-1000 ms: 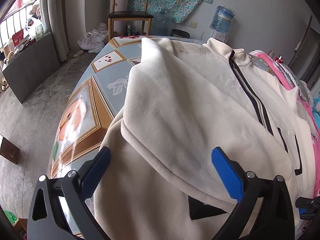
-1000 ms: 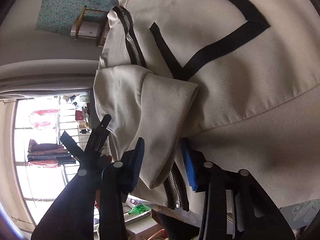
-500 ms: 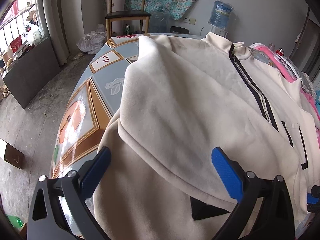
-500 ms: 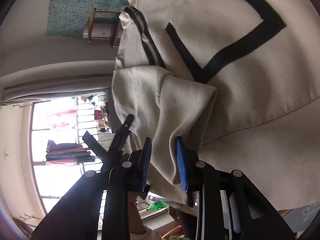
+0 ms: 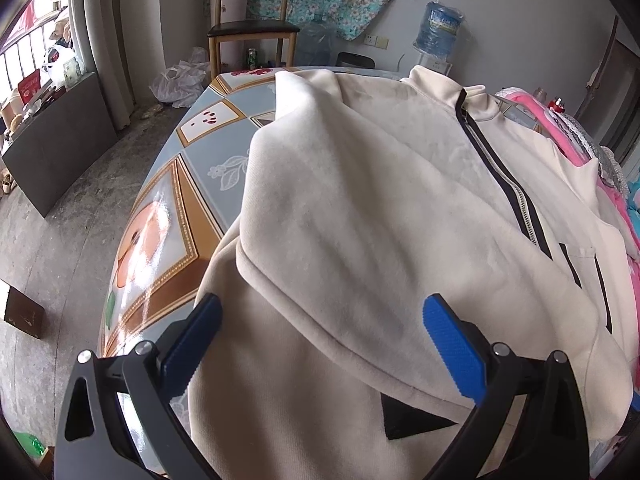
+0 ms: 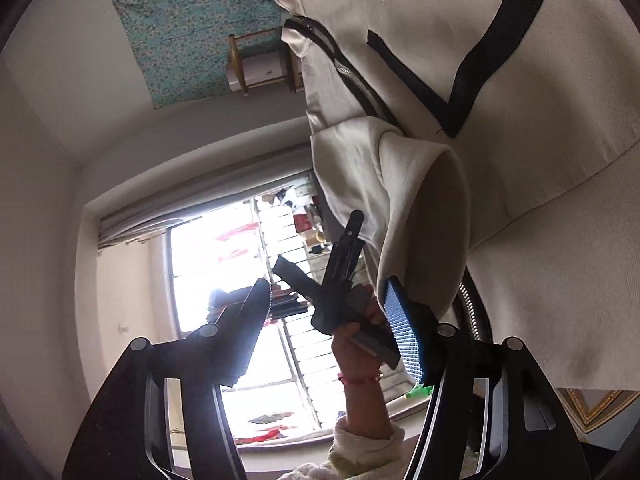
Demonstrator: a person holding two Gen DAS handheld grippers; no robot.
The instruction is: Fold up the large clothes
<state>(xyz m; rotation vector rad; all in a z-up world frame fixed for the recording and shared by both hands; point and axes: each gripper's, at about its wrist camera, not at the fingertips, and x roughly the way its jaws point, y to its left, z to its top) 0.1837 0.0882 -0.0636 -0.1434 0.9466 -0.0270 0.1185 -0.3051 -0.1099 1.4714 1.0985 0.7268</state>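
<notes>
On the table [image 5: 188,184], the right gripper [image 6: 332,316] is opening, having dropped the jacket's sleeve [image 6: 424,216].

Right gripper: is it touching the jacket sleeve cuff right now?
Cannot tell. In the right wrist view the right gripper is opening with nothing between its pads, but one pad overlaps the cream jacket's cuff edge; no gap shows.

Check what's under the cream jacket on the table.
The jacket lies on a patterned tablecloth, bare along its left side. Pink clothes show at its right edge. Anything beneath its middle is covered.
</notes>
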